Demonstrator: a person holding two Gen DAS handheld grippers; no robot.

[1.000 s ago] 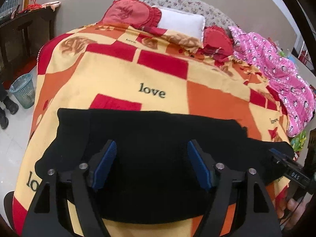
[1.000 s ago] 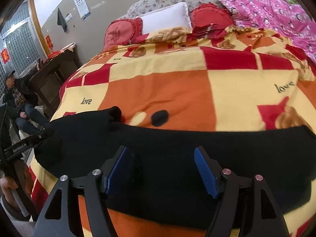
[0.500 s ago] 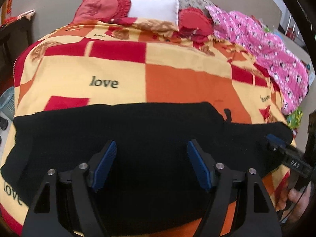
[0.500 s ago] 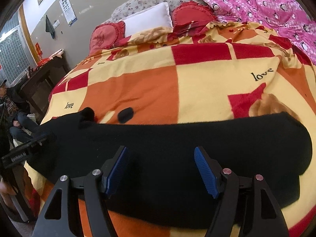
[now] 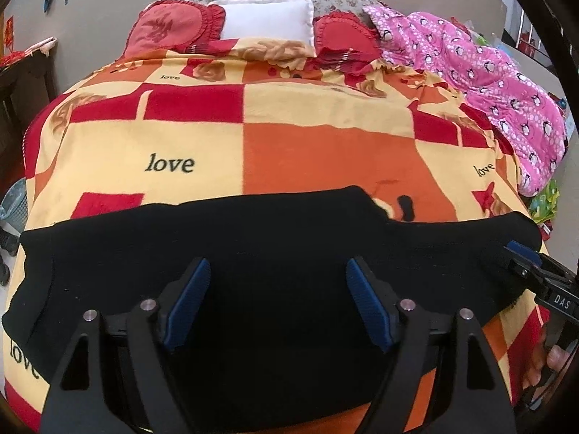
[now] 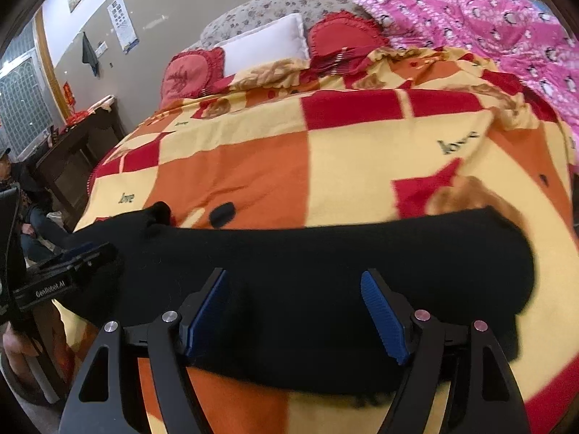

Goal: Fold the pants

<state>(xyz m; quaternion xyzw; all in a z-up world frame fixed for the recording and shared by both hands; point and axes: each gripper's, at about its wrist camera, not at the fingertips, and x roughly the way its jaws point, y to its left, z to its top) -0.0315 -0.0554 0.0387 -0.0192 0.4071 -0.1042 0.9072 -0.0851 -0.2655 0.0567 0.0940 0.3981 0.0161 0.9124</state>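
Pants (image 5: pixel 275 253) (seemingly seated person (image 6: pixel 21 199), right view only)

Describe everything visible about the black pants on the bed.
The black knit-looking pants lie flat, stretched sideways across the near end of the orange, yellow and red checked blanket. One end looks broader and rounded, the other bunches slightly. Both open claws, left and right, hover over them with jaws opening; contact cannot be told.
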